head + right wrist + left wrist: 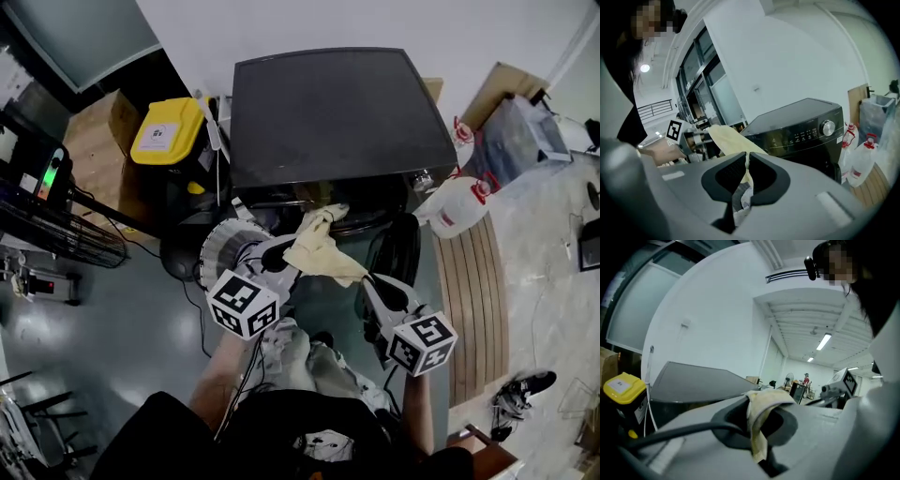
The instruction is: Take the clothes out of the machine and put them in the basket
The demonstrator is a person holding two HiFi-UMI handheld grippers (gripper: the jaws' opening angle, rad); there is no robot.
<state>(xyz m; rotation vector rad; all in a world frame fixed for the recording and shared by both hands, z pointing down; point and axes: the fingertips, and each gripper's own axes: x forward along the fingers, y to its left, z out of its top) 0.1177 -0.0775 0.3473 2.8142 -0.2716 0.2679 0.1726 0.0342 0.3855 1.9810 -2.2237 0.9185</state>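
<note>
Grey-green flooring surrounded a black washing machine (pixel 337 112), which stood directly ahead of both grippers. Ahead and to the outer side of the left gripper (pixel 295 248) sat a yellow-lidded container (pixel 169 129). To the outer side of the right gripper (pixel 367 281) stood a white jug (pixel 459 204) and a slatted wooden board (pixel 473 300). A pale yellow cloth (pixel 321 251), creased and limp, spanned the gap between the two grippers, in front of the machine. The left jaws were clamped on one end, with fabric draped over them. The right jaws were pressed almost together on the other end.
</note>
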